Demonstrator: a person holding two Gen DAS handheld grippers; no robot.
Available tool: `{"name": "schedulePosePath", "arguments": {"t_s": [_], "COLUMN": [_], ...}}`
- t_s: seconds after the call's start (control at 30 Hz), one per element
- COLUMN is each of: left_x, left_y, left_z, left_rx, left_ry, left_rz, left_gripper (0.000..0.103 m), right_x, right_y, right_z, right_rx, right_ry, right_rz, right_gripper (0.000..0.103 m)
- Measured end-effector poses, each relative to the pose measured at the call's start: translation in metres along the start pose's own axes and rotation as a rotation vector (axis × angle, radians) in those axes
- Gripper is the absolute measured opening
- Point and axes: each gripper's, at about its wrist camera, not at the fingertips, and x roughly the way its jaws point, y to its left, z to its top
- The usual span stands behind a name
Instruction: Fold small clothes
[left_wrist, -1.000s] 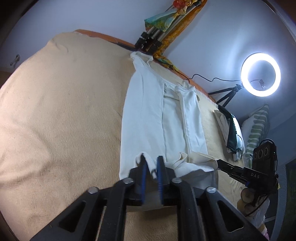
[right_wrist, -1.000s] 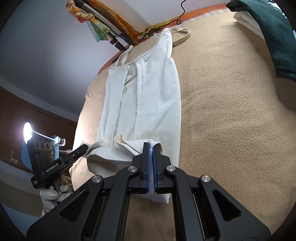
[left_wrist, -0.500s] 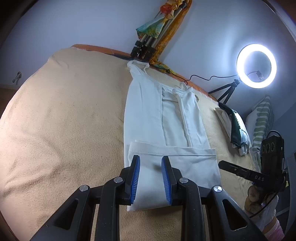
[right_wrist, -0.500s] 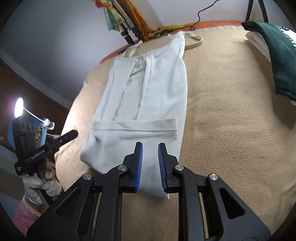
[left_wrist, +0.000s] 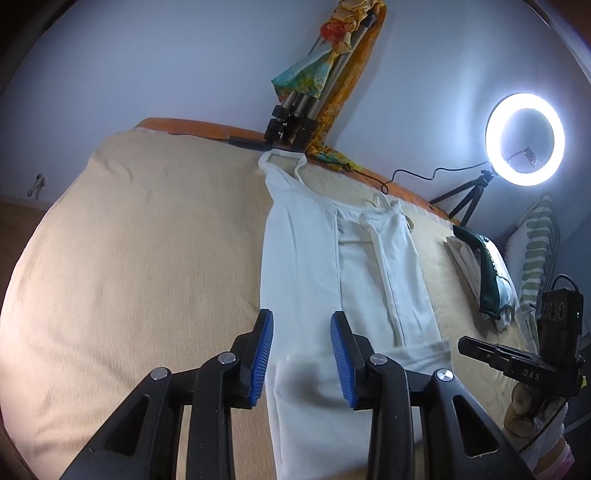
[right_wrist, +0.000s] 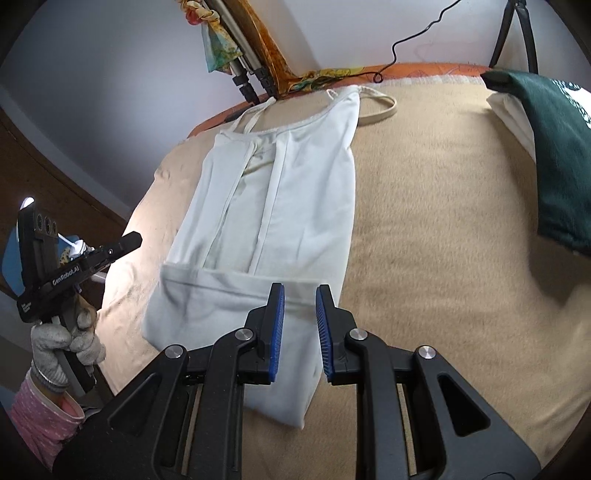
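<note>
The white cotton strappy top (right_wrist: 284, 192) lay flat on the beige fleece blanket (right_wrist: 424, 229) that covered the bed, its straps toward the far edge and its two long sides already turned in toward the middle. The hem end nearest you was doubled over onto the body, forming a crosswise band (right_wrist: 236, 295).

Your left gripper (left_wrist: 302, 354) stood above the near left part of that band. Its jaws had just been opening, stood moderately apart and gripped nothing; the cloth showed between the blue pads (left_wrist: 263, 358) but lay flat below them. Your right gripper (right_wrist: 298, 332) hung over the near right part of the band, its jaws only slightly parted and likewise empty.

You were dealing with a thin, light, limp fabric. It probably had no stiffness to hold a crease unaided, and the stacked layers likely slid over one another if dragged. The blanket's nap should have resisted slipping.

For the next fold, the sound places to take hold were the two near corners of the doubled band, pinching all layers together. A single-layer pinch would probably have peeled the fold open. The loose shoulder strap (right_wrist: 380, 107) at the far end could have trailed.
</note>
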Motion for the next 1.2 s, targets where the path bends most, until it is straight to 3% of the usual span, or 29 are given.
{"name": "schedulePosePath", "arguments": {"t_s": [0.07,0.13,0.17,0.37,0.63,0.77,0.87,0.93,1.07,1.13,1.2], "left_x": [0.009,0.022,0.028,0.067,0.113,0.133,0.142,0.146,0.155,0.158,0.157], "left_y": [0.005,0.01,0.013,0.031,0.027,0.028,0.025,0.024,0.023,0.023,0.023], "left_z": [0.011,0.024,0.03,0.067,0.099,0.111,0.119,0.124,0.129,0.131,0.132], "left_rx": [-0.011,-0.02,-0.031,-0.088,-0.026,-0.028,-0.006,0.001,0.018,0.021,0.014], "left_ry": [0.0,0.007,0.012,0.022,0.064,0.073,0.058,0.053,0.045,0.049,0.039], "left_rz": [0.002,-0.005,-0.013,-0.044,-0.065,-0.062,-0.054,-0.05,-0.021,-0.029,-0.043], "left_gripper": [0.039,0.048,0.052,0.054,0.052,0.052,0.052,0.051,0.024,0.002,0.001], "right_x": [0.005,0.009,0.012,0.035,0.07,0.088,0.102,0.108,0.118,0.119,0.116], "right_y": [-0.003,-0.007,-0.01,-0.036,-0.07,-0.071,-0.068,-0.065,-0.063,-0.061,-0.058], "right_z": [0.01,0.022,0.03,0.078,0.128,0.145,0.154,0.159,0.165,0.164,0.164], "right_rx": [-0.008,-0.02,-0.026,0.017,0.102,0.092,0.068,0.05,0.046,0.028,0.014], "right_ry": [-0.005,-0.026,-0.038,-0.051,-0.064,-0.06,-0.055,-0.059,-0.043,-0.039,-0.049], "right_rz": [-0.009,-0.015,-0.01,0.026,0.13,0.123,0.108,0.097,0.107,0.102,0.099], "right_gripper": [0.027,0.054,0.058,0.059,0.059,0.058,0.057,0.048,0.023,0.014,0.012]}}
